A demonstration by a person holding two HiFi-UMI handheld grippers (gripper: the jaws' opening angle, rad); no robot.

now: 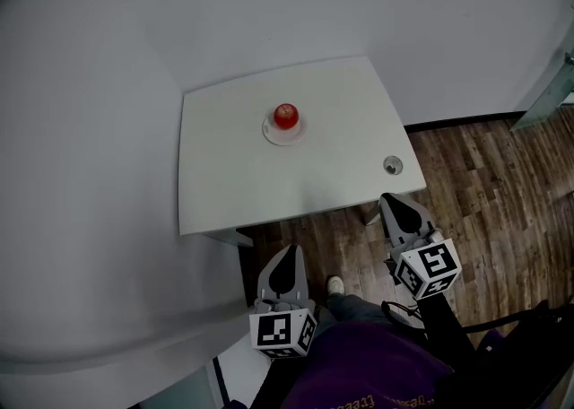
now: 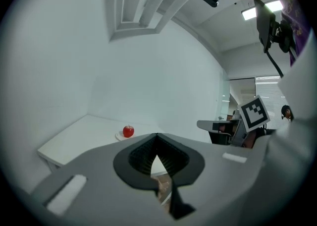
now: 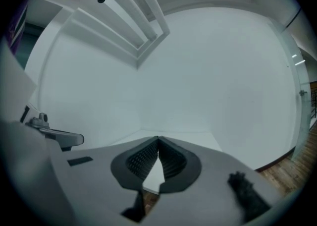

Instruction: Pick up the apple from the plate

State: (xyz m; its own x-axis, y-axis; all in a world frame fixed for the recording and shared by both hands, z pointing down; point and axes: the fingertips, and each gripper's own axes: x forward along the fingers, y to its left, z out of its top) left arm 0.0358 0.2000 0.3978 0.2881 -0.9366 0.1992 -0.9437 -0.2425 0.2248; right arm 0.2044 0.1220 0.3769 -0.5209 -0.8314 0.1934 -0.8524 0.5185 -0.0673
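In the head view, the round red apple (image 1: 285, 115) sat on a small white plate (image 1: 272, 137) mid-way across the white rectangular table (image 1: 233, 183). The left gripper (image 1: 288, 255) and right gripper (image 1: 397, 205) hung well short of the table's near edge.

The left gripper view showed its jaws pressed together on nothing, with the apple far ahead.

In the right gripper view the jaws likewise met empty, and no apple showed.

The apple was probably firm, smooth and light, and liable to roll, so it would be best clasped across its widest middle.

We see our grey left tool (image 2: 157, 137), jaws together, empty; beyond, a round red apple (image 2: 128, 131) sits on a small white plate (image 2: 120, 136) on the white surface (image 2: 74, 138).
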